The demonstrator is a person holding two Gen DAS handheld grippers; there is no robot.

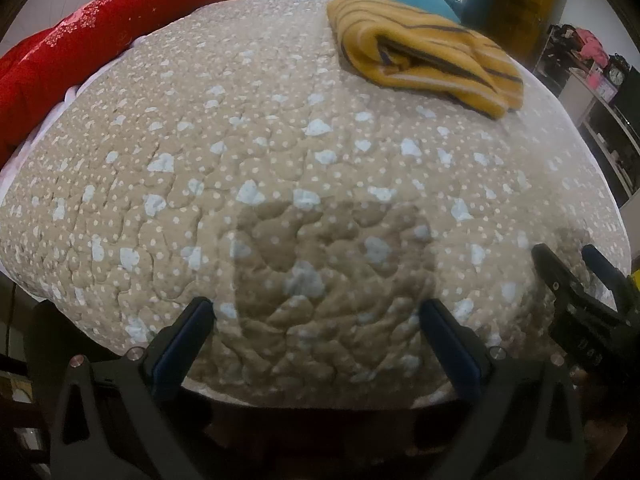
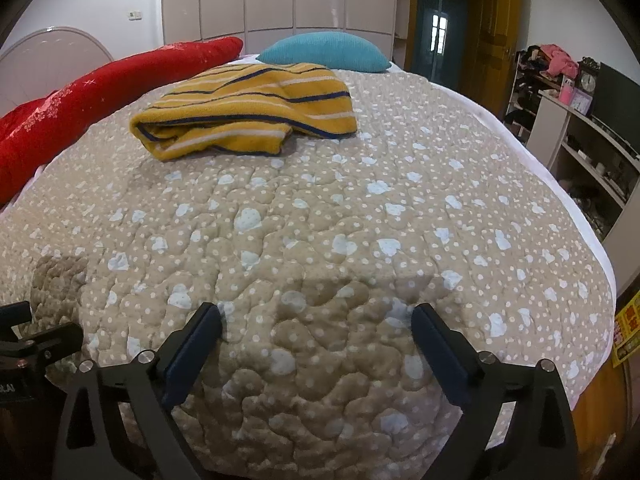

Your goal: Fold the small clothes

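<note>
Left wrist view: folded yellow striped knit garment lies far ahead, right of centre, on beige dotted quilted bedspread. My left gripper spread wide, holding nothing, over bedspread's near edge. My right gripper at right, its opening unclear here.

Right wrist view: garment far ahead, left of centre, before teal pillow, beside red cushion. Right gripper wide apart, empty. Bare bedspread between.

Yellow sign at right edge, beside bed: red characters, too small to read. Left gripper body, low left in right wrist view: white letters, partly cut off, unreadable. Clock on shelf: numerals illegible.
</note>
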